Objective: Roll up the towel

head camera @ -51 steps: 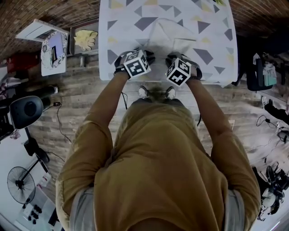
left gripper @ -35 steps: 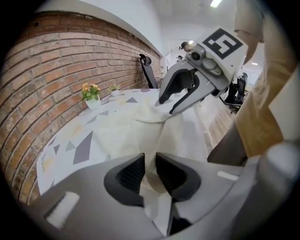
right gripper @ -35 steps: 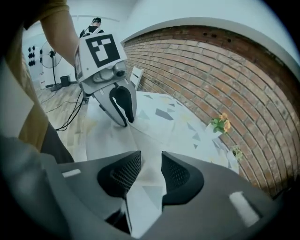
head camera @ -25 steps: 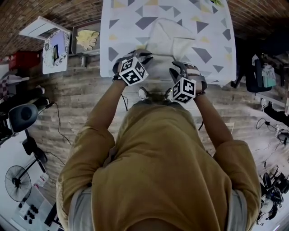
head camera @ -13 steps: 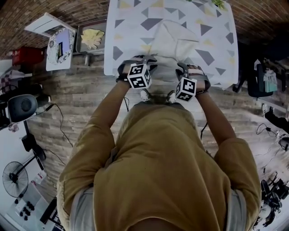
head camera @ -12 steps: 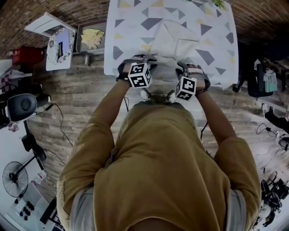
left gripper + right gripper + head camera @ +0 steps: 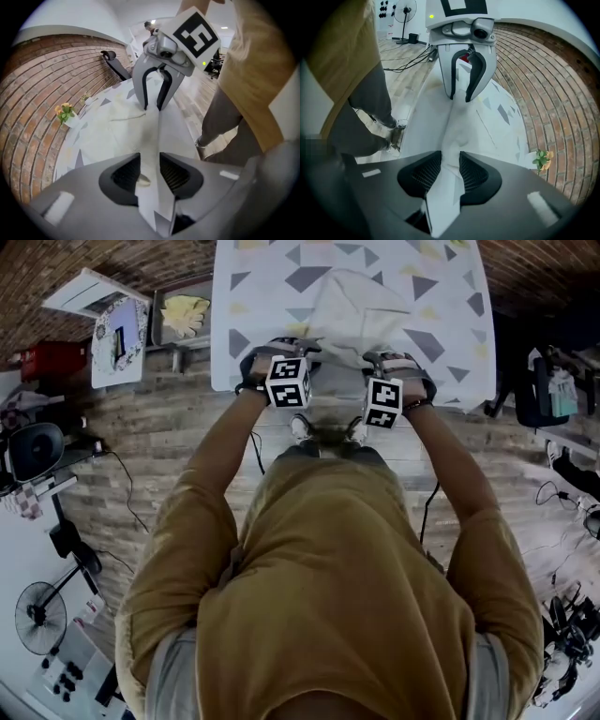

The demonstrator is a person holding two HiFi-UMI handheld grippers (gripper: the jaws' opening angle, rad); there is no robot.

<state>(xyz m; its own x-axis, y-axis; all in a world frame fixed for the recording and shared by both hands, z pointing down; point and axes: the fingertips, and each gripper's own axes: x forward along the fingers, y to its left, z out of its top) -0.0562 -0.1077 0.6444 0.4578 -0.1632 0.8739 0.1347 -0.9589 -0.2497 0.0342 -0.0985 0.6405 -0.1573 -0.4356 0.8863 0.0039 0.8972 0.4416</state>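
Note:
A white towel (image 7: 361,310) lies on the patterned table (image 7: 450,296), its near edge drawn up into a ridge between my two grippers. My left gripper (image 7: 281,343) holds the ridge's left end; in the left gripper view the towel (image 7: 150,136) fills the gap between its pads (image 7: 150,176). Those jaws have just been opening a little, with the cloth still between them. My right gripper (image 7: 386,356) is shut on the other end, towel (image 7: 457,126) pinched between its pads (image 7: 450,176). Each gripper sees the other across the fold (image 7: 152,105) (image 7: 459,96).
A tray with a yellow glove (image 7: 183,317) and a white board (image 7: 112,334) lie on the floor left of the table. A small potted plant (image 7: 65,115) stands at the table's far end. My shoes (image 7: 300,427) sit against the near edge. A fan (image 7: 42,620) stands behind me.
Both grippers have sunk toward the table's near edge and rolled, so their marker cubes face more squarely up. The towel's near edge has stayed between them.

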